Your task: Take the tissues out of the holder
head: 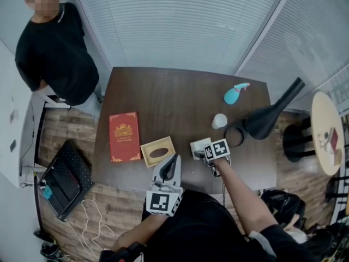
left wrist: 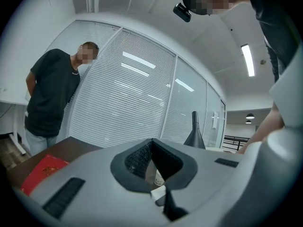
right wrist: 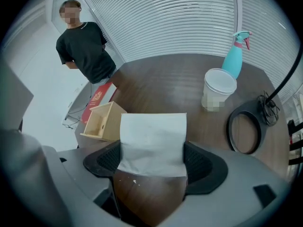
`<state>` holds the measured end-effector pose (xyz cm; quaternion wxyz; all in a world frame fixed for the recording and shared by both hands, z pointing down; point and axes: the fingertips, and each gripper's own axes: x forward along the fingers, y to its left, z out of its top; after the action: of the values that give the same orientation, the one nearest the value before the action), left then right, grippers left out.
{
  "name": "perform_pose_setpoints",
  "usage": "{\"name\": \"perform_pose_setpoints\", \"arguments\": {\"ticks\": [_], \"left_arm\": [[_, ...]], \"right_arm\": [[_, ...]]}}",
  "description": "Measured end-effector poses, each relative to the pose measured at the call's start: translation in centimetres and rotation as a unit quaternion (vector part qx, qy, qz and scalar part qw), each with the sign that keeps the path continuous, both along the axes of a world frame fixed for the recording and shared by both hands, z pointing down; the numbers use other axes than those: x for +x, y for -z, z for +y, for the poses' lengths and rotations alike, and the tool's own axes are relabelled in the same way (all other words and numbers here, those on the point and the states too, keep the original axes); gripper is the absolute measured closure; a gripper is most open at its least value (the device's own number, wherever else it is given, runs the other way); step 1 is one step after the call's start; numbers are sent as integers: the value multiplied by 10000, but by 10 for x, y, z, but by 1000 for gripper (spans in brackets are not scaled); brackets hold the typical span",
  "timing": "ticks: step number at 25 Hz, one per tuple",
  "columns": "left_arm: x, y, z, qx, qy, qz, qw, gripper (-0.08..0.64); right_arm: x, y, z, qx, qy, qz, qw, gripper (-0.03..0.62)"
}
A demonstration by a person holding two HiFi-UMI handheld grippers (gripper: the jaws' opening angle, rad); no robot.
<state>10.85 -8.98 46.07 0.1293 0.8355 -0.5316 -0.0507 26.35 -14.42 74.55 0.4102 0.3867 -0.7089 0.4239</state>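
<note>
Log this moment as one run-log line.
right gripper: fingers shut on white tissue stack | left gripper: shut, empty | light wooden tissue holder: on dark brown wooden table, apart from tissues

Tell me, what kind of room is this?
Most likely an office meeting room: glass walls with slatted blinds, a dark wooden table, and a strip light on the ceiling.

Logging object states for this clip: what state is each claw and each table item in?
left claw: shut, empty
right claw: shut on the tissue pack
tissue pack: gripped, outside the holder
holder: no tissue showing
red book: closed, lying flat
spray bottle: upright
</note>
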Motion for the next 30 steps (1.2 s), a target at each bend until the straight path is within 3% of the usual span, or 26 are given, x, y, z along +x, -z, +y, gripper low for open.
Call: {"name": "perform_pose_setpoints", "arguments": {"ticks": [7, 15, 23, 30], "left_arm": [[24, -5, -2, -62, 73, -44, 9999, 561], [22, -17, -4, -163, 394, -196, 9989, 561], [23, -18, -14, -175, 456, -235, 9985, 561], [19, -18, -17, -208, 453, -202, 9986, 561]], "right_arm": [[27, -22, -3, -143, 231, 154, 9995, 172], [49, -42, -15, -190, 239, 308, 9991, 171], [45, -44, -23, -187, 187, 209, 9994, 170], [42, -26, -27, -41, -167, -93, 9998, 170]]}}
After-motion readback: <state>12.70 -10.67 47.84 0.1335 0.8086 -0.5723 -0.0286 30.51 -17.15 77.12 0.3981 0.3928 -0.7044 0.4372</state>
